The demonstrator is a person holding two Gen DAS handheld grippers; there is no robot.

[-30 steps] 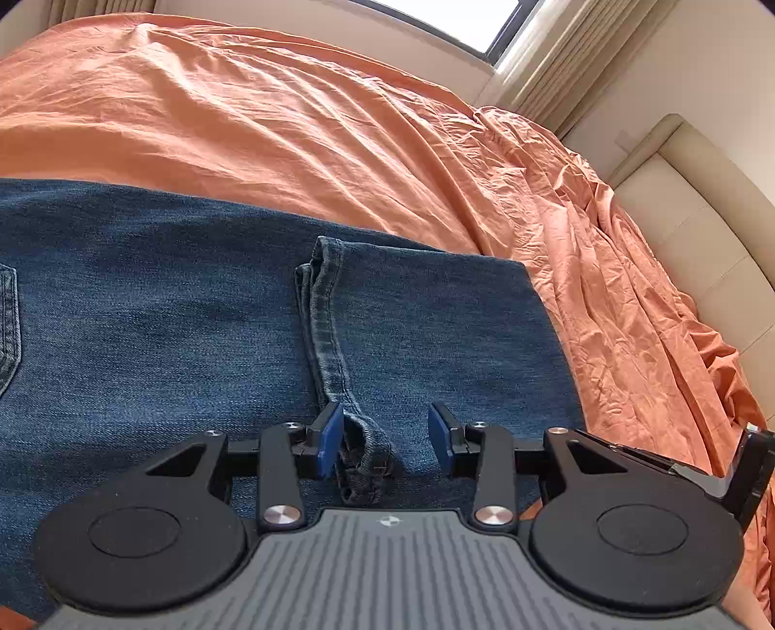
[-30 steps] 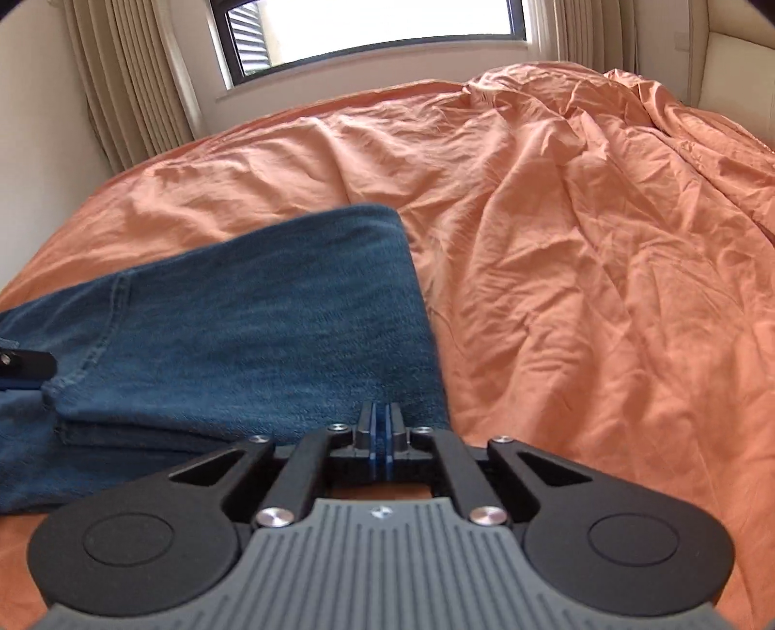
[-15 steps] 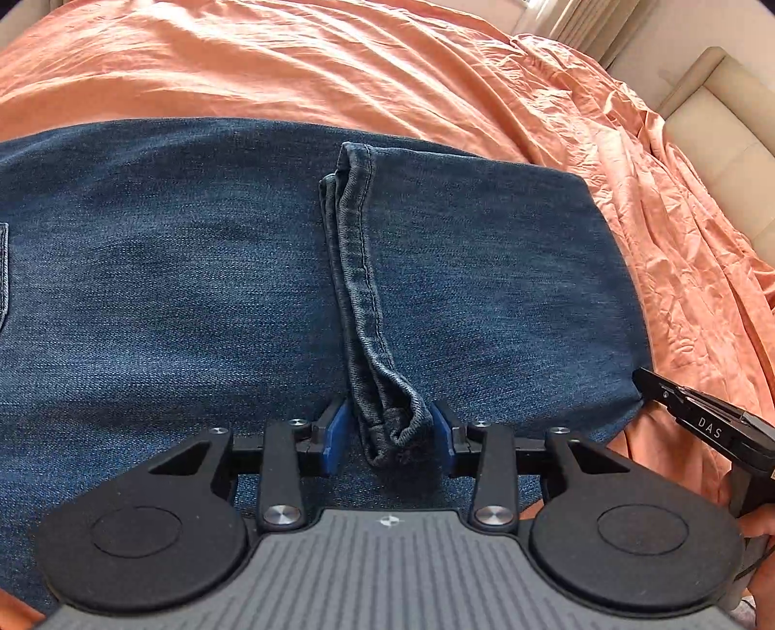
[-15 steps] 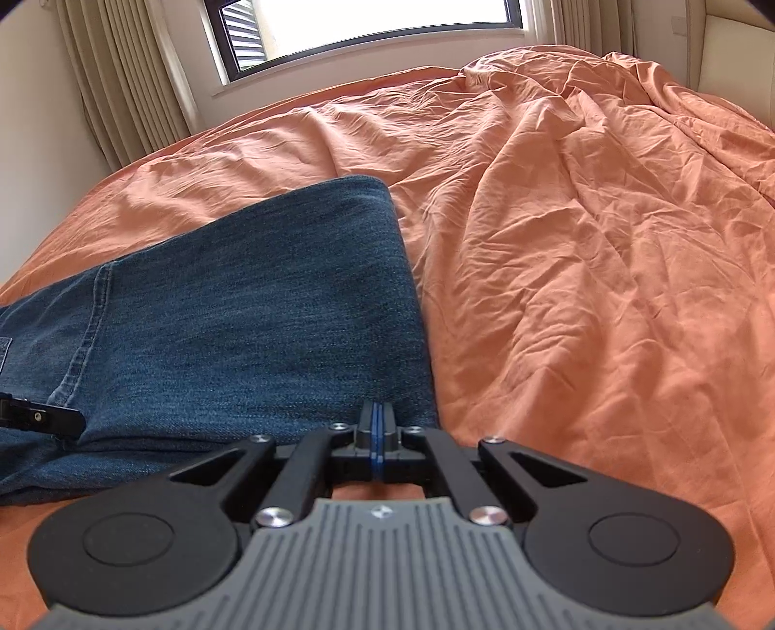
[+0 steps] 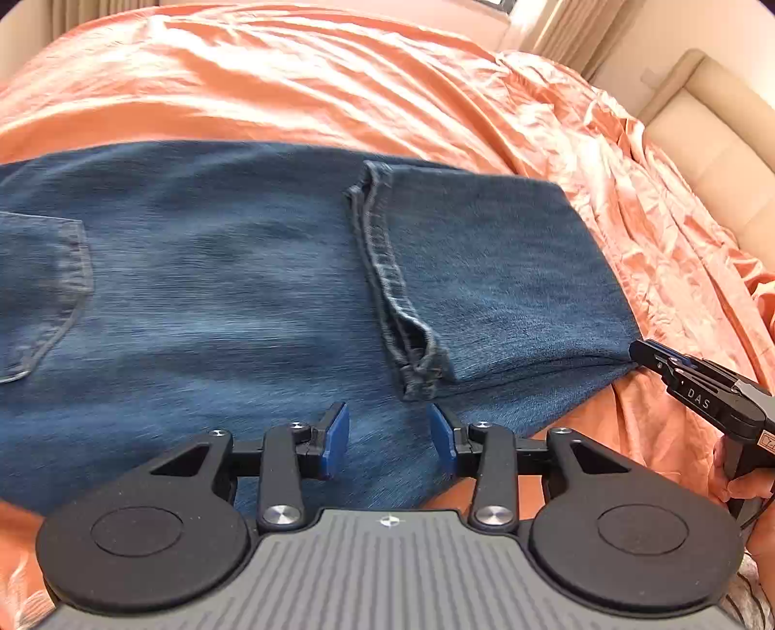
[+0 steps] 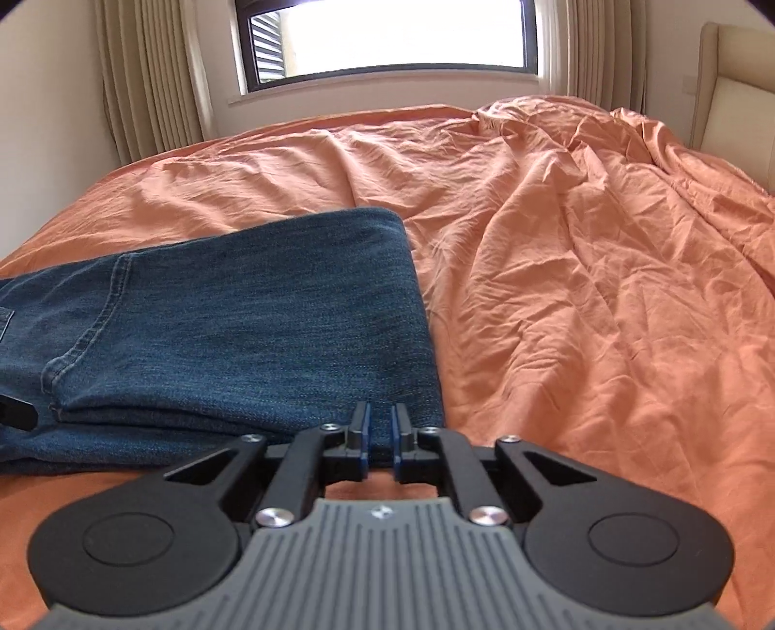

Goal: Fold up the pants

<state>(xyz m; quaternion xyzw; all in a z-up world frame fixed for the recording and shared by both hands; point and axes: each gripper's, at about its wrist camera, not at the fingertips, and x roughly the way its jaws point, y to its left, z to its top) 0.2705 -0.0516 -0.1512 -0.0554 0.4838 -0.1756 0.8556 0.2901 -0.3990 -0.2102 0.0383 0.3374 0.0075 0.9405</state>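
Blue jeans (image 5: 218, 291) lie folded on the orange bedsheet (image 5: 339, 87), the leg hem (image 5: 387, 271) laid back across the upper part. My left gripper (image 5: 390, 438) is open and empty, just short of the hem's near end. My right gripper (image 6: 381, 436) is slightly open at the fold's near right corner, with the jeans (image 6: 242, 329) just beyond its tips and nothing between the pads. Its tip also shows in the left wrist view (image 5: 646, 354), touching the fold's corner.
A cream padded headboard (image 5: 712, 126) stands at the right. A window (image 6: 387, 39) with beige curtains (image 6: 150, 72) is beyond the far side of the bed. Rumpled sheet (image 6: 605, 266) spreads to the right of the jeans.
My left gripper has backed off the hem, which now lies free ahead of the fingers. My right gripper has opened a little from shut and drawn back slightly from the fold.
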